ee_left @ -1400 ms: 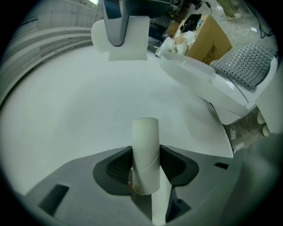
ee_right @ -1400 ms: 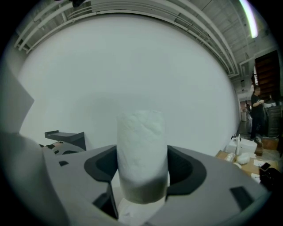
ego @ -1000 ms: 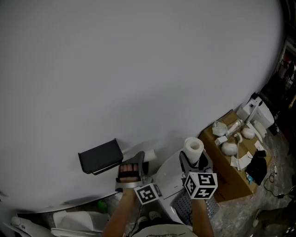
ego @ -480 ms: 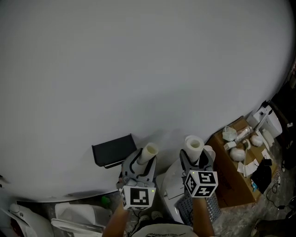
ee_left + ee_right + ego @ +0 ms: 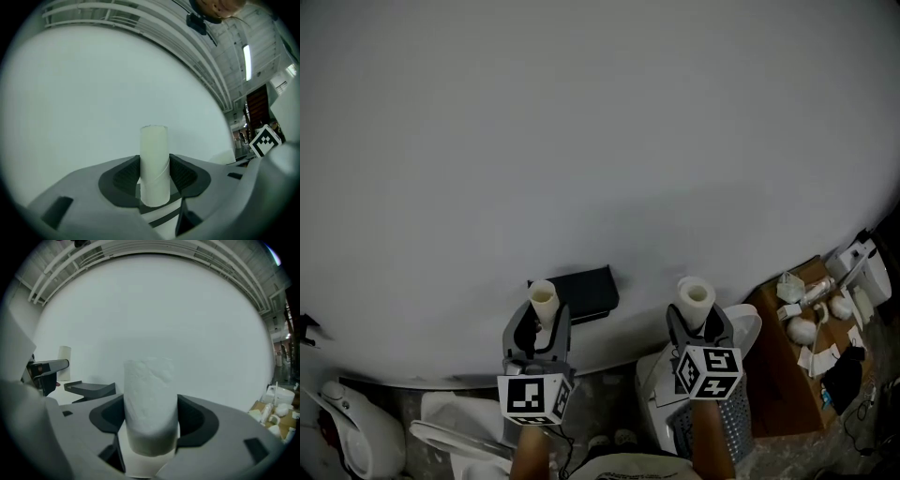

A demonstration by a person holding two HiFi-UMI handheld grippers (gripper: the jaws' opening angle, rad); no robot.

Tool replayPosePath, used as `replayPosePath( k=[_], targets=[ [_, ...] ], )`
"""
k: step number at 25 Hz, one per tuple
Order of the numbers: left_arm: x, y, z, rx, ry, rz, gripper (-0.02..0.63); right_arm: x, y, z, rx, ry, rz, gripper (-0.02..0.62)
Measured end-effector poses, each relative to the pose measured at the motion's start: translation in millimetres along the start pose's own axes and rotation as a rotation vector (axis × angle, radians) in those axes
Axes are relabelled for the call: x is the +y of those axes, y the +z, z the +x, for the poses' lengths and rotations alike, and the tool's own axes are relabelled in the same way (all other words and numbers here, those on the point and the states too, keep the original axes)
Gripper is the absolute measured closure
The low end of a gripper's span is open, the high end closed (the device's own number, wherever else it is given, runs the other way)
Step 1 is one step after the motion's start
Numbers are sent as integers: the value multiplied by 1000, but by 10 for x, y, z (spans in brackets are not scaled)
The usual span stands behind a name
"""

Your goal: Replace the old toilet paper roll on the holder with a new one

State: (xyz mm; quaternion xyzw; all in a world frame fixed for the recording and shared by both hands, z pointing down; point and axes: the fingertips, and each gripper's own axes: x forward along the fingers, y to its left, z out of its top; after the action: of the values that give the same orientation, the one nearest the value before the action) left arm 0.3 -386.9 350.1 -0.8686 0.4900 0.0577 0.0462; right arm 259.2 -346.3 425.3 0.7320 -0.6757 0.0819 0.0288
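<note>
New toilet paper roll [image 5: 695, 300] is standing upright in the right gripper [image 5: 698, 325]. The jaws are pressing into its soft white sides, and the top of the roll is sticking out above them. The old cardboard tube [image 5: 543, 302], bare of paper, is standing upright in the left gripper [image 5: 538, 326]. Those jaws are pinching it near its lower end, which shows clearly in the left gripper view.

Both grippers are pointing toward the white wall [image 5: 581, 141], side by side and well apart. The black holder [image 5: 581, 292] is sitting on the wall between them in the head view. The tube is just off its left end, and the right gripper view is showing a gap between the two.

A brown cardboard box [image 5: 787, 375] with small white items is lying at far right.
</note>
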Motion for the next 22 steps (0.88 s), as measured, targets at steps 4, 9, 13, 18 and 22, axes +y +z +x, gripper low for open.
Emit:
replayPosePath(
  k=[4, 9, 13, 18, 22],
  targets=[
    [392, -20, -201, -4, 89, -51, 414, 197, -28, 65, 7, 39, -13, 287],
    [632, -52, -374, -7, 139, -85, 414, 374, -48, 110, 13, 66, -20, 287],
    [731, -38, -418, -8, 159, -76, 414, 458, -63, 154, 19, 81, -25, 287],
    [862, -41, -509, -3, 172, -74, 414, 563, -96, 237, 48, 91, -173, 287],
    [899, -70, -540, 9, 175, -69, 414, 589, -104, 358, 79, 99, -453, 287]
  ],
)
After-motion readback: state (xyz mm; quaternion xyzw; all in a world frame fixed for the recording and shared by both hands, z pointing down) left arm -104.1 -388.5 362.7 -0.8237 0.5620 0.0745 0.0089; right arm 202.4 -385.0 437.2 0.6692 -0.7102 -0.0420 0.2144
